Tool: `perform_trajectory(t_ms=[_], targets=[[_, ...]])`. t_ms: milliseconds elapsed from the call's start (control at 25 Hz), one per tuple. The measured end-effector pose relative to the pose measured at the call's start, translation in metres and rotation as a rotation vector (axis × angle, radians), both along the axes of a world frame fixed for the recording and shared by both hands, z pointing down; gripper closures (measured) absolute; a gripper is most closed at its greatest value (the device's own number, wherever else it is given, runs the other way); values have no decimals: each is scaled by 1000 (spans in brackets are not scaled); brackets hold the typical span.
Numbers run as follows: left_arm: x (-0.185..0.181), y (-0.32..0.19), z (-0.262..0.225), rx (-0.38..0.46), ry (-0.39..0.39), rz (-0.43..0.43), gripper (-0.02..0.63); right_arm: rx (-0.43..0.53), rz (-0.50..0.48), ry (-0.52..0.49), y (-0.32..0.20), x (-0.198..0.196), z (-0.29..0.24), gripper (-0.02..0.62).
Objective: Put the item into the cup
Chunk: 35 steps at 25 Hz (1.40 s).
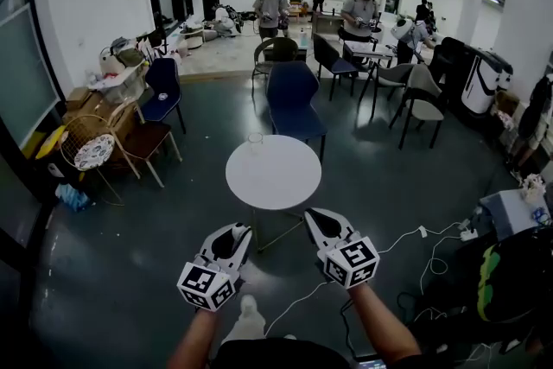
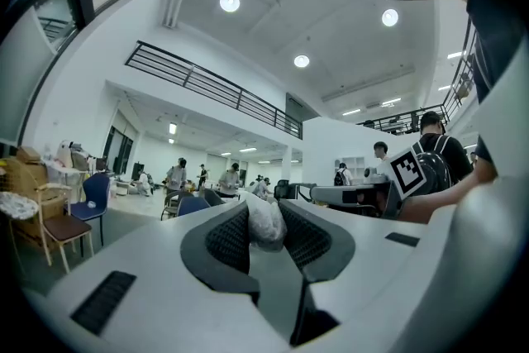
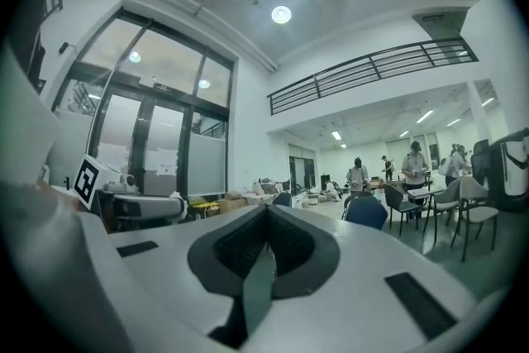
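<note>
A clear cup [image 1: 256,141] stands near the far edge of a round white table [image 1: 285,181]. Both grippers hover side by side short of the table's near edge, pointing level. My left gripper [image 1: 241,231] is shut on a small crumpled whitish item [image 2: 266,221], which is pinched between its dark ribbed pads [image 2: 230,240]. My right gripper [image 1: 313,217] is shut, and in the right gripper view its pads [image 3: 289,242] meet with nothing between them. In the head view the item itself is too small to make out.
A blue chair [image 1: 294,104] stands behind the table, and a wooden chair [image 1: 147,143] and a wire basket [image 1: 86,147] are at the left. White cables [image 1: 432,242] trail on the floor at the right. Several people stand among chairs and desks at the far end.
</note>
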<state>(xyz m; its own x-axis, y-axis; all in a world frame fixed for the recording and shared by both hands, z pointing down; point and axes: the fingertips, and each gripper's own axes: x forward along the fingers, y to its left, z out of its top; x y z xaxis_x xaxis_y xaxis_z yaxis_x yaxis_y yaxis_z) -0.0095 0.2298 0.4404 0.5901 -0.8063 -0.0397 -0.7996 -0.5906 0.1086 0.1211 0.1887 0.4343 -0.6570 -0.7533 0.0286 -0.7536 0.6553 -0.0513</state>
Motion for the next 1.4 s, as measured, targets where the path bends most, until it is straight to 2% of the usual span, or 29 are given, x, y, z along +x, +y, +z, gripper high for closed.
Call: perform_trajectory(t_ms=[200,360,680,1400], targets=[[-4,-22,-7,1,45,-2,499,-10,-4,0,-19,-3,2,578],[-8,-37,-5,28,14,10,499,-19,5,4,-36,-8,11,578],[-21,-87,6,-2,4,24,499,-33,24,8,-84,-19,16,578],[-89,-219,15,-10,16,47,499,-52,50,30,-214,-87,25,578]])
